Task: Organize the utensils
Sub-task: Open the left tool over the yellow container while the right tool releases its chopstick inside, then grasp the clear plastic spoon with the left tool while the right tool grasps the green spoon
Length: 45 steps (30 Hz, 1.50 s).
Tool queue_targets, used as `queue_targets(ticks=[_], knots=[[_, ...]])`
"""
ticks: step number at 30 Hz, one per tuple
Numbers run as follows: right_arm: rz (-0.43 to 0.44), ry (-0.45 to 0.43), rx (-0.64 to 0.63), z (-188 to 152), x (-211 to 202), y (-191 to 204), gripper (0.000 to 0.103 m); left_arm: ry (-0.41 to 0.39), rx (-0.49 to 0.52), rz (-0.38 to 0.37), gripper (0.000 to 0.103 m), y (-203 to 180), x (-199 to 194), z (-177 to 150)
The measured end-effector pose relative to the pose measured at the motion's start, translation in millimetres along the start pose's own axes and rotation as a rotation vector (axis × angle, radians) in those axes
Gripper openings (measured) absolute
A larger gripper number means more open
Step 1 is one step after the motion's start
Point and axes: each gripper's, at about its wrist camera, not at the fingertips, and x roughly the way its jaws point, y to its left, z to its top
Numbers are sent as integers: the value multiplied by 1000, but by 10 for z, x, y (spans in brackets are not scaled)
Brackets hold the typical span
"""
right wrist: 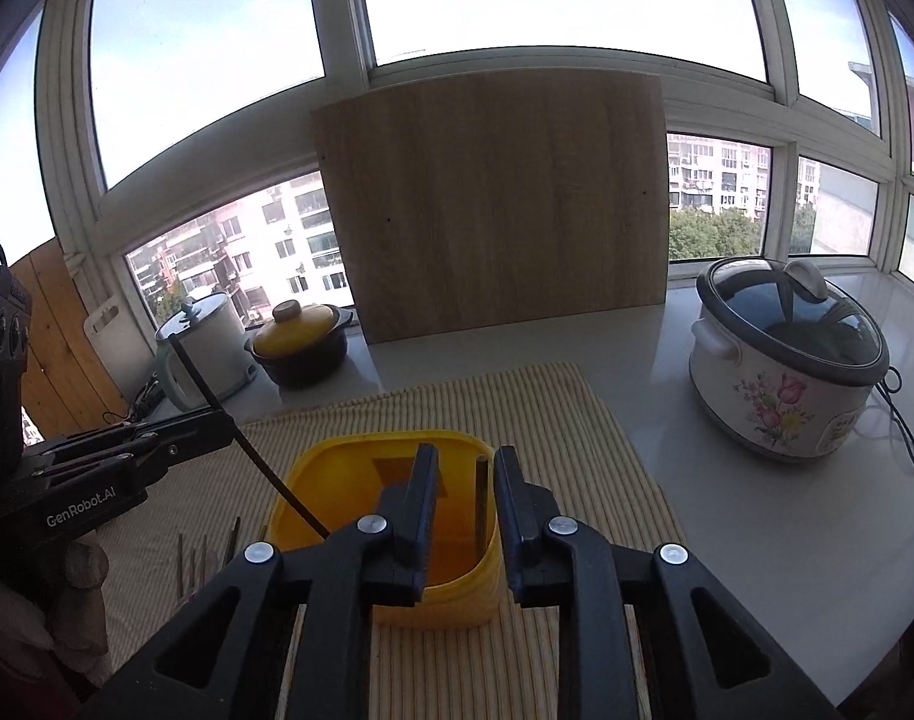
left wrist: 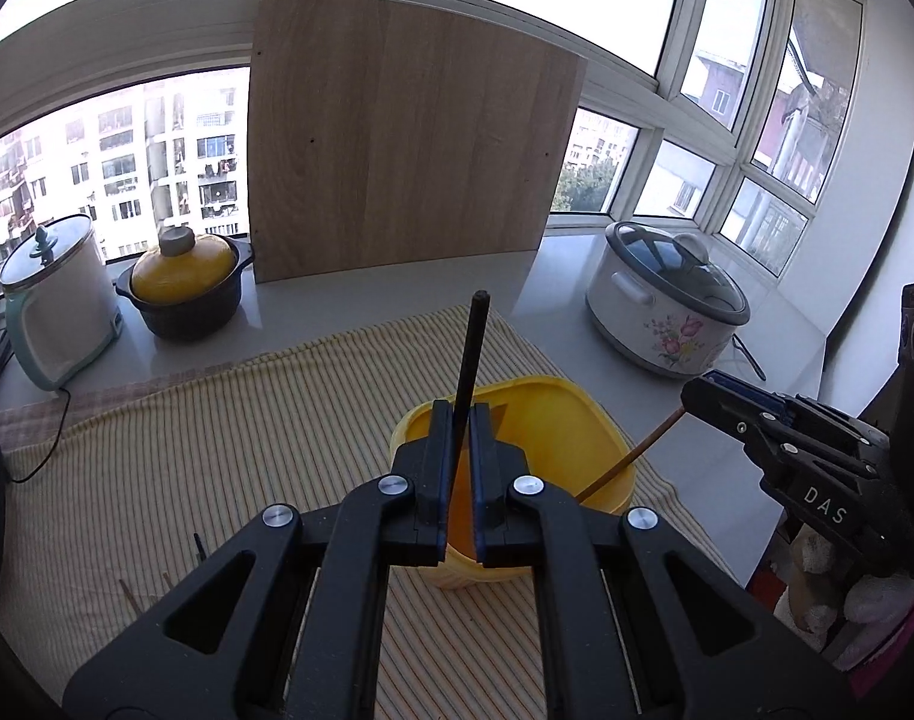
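Closest to the left wrist camera, the left tool [left wrist: 462,420] has its jaws pinched nearly together on a thin black chopstick [left wrist: 470,354], which stands almost upright over the yellow plastic square-mouthed container [left wrist: 553,420]. That container sits on a yellow-and-white striped cloth [left wrist: 217,420] spread over the pale tabletop [left wrist: 727,450].

From the right wrist view, the right tool [right wrist: 464,468] hovers just above the container's near rim with its jaws parted; a brown wooden chopstick [right wrist: 481,504] stands in the gap, its lower end inside the container, and the pads do not appear to press it.

More sticks [right wrist: 208,552] lie on the cloth to the left.

To finish this step well, I would lower the black chopstick tip-first inside the rim before letting go, keeping it clear of the right tool.
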Motion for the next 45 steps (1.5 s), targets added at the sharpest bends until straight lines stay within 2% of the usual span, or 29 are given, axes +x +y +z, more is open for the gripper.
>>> queue_targets(ticks=[1, 2, 4, 10, 16, 22, 30, 40, 45], knots=[[-7, -12, -4, -6, -21, 19, 34, -1, -6, -1, 7, 18, -17, -6], [-14, -19, -10, -11, -38, 41, 35, -4, -12, -4, 20, 35, -39, -12], [-17, -22, -15, -13, -60, 74, 48, -16, -14, -4, 36, 64, -95, -29], [-17, -53, -34, -28, -160, 193, 69, -38, -6, 11, 37, 179, -289, -94], [12, -75, -62, -44, -256, 382, 75, -50, -38, 43, 37, 481, -520, -183], [75, -65, -98, -110, -293, 647, 75, -50, -118, 83, 37, 959, -748, -350], [167, -3, -191, -296, -134, 1120, 75, -4, -226, 154, 37, 1567, -870, -744], [254, 146, -250, -604, 330, 1566, 74, 75, -297, 191, 37, 1955, -863, -1159], [288, 252, -263, -776, 622, 1722, 67, 119, -322, 169, 37, 2025, -771, -1316]])
